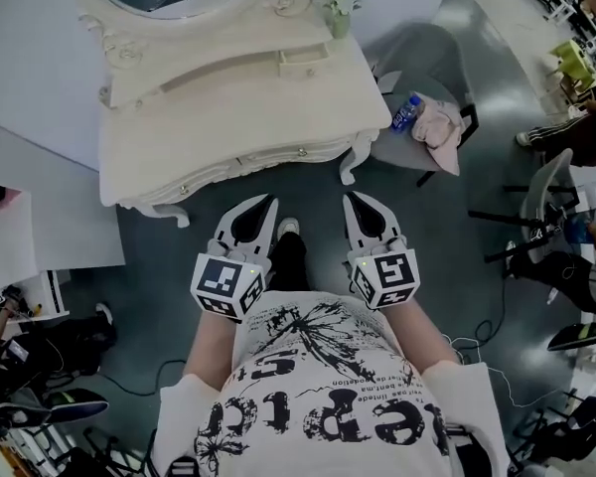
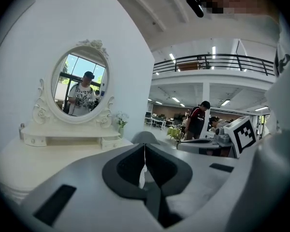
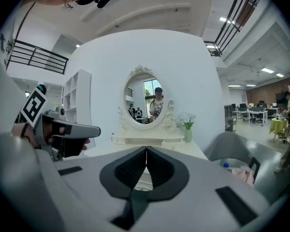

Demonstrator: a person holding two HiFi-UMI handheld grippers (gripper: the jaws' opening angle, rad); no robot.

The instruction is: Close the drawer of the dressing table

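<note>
The cream dressing table [image 1: 199, 117] with an oval mirror [image 2: 80, 84] stands ahead of me, a short gap of floor away. Its front drawers [image 1: 300, 153], with small knobs, look flush with the carved front in the head view. A small drawer [image 1: 303, 63] sits in the low shelf on top. My left gripper [image 1: 271, 203] and right gripper [image 1: 350, 199] are side by side at waist height, pointing at the table and touching nothing. In the gripper views the left gripper [image 2: 145, 147] and the right gripper [image 3: 146, 149] each have their jaws pressed together, empty.
A grey chair [image 1: 417, 152] right of the table carries a pink cloth [image 1: 439, 124] and a blue bottle [image 1: 405, 113]. A vase of flowers [image 1: 340, 8] stands on the table's right end. Office chairs [image 1: 546, 202] and people are at the right; a white partition [image 1: 40, 58] at the left.
</note>
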